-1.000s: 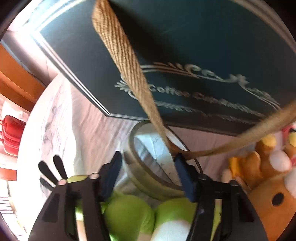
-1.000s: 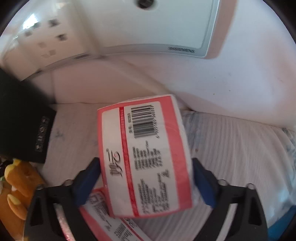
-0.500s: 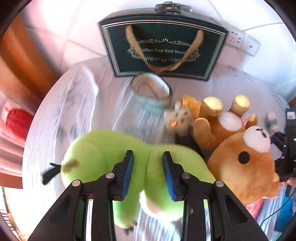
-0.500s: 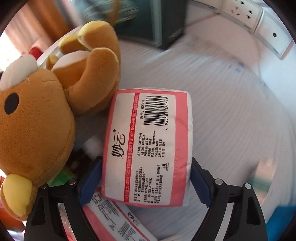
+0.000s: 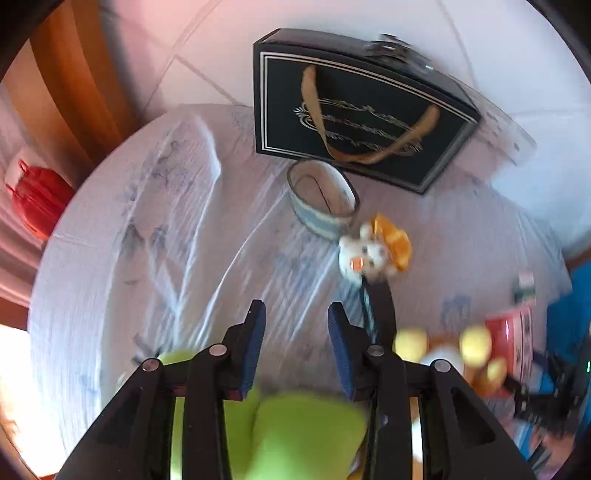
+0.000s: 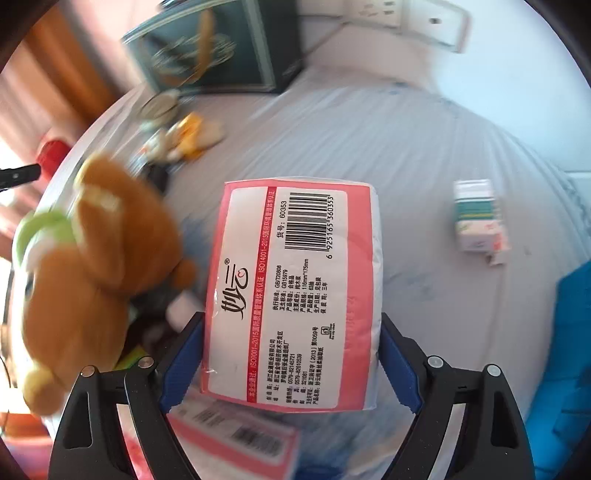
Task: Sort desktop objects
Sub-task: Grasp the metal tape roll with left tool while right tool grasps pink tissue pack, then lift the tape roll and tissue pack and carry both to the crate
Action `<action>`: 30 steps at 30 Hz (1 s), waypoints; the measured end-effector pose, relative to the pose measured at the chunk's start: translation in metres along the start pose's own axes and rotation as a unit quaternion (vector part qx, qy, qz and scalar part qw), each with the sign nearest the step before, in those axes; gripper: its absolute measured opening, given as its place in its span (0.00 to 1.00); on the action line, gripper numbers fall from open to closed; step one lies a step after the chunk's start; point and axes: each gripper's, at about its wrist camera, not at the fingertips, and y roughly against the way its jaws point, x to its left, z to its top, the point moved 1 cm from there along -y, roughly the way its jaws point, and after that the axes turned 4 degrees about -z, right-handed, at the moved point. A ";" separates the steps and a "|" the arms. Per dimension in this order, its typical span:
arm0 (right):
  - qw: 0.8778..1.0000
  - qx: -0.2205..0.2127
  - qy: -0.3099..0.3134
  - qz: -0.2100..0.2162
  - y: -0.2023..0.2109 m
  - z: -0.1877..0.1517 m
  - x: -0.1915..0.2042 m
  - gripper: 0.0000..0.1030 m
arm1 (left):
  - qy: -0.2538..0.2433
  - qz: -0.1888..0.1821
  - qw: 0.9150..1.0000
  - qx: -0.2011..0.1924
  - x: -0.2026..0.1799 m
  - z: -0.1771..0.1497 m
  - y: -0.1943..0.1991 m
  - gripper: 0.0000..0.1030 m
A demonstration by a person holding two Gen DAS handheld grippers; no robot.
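Observation:
My right gripper (image 6: 291, 332) is shut on a pink and white tissue pack (image 6: 291, 288), held above the cloth-covered table (image 6: 369, 140) just right of a brown plush bear (image 6: 92, 266). My left gripper (image 5: 297, 325) points down at the cloth with its jaws opening. Only tablecloth shows between its blue pads (image 5: 255, 339). A green plush (image 5: 288, 428) lies under the base of the fingers, blurred. A tape roll (image 5: 321, 199) and a small white and orange plush (image 5: 373, 251) sit farther ahead, in front of a dark gift bag (image 5: 354, 114).
A second tissue pack (image 6: 236, 439) lies under the right gripper. A small green and white box (image 6: 476, 218) sits alone at the right. A power strip (image 6: 406, 18) runs along the wall. A blue object (image 6: 569, 350) is at the right edge, a red one (image 5: 37, 199) beyond the left.
The left gripper left the tape roll, drew back over the green plush and narrowed its jaws. The right gripper carried the tissue pack from the white wall area to beside the bear.

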 end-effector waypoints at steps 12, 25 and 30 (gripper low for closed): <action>0.997 -0.011 -0.068 -0.024 -0.059 0.076 -0.037 0.87 | 0.043 0.025 0.998 0.033 -0.012 0.084 -0.145 0.39; 0.999 0.001 -0.029 -0.020 -0.048 0.068 -0.007 0.88 | -0.049 -0.028 0.995 0.087 -0.016 -0.031 -0.067 0.07; 0.999 -0.044 -0.024 -0.011 0.010 0.045 0.013 0.88 | -0.083 -0.021 0.996 0.008 -0.023 -0.074 0.007 0.07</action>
